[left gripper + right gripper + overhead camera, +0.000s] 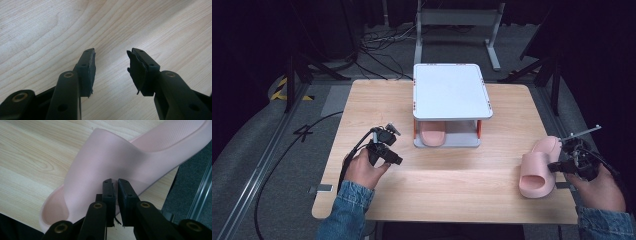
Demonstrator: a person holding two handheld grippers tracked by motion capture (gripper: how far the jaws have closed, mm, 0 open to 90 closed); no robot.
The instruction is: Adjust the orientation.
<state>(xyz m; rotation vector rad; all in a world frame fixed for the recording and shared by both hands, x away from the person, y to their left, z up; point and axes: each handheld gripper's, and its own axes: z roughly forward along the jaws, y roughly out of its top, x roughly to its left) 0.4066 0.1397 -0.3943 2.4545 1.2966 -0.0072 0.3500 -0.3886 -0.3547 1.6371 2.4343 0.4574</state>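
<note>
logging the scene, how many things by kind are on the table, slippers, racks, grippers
pink slippers: 2, one at the right gripper on the table edge, one on the rack's lower shelf
white racks: 1
grippers: 2, the left gripper open over bare wood
total: 5

Pink slipper (537, 170), upright (open-toed), table's right edge

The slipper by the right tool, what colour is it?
Pale pink all over. The slipper shows best in the right gripper view, close up by the right tool.
</note>
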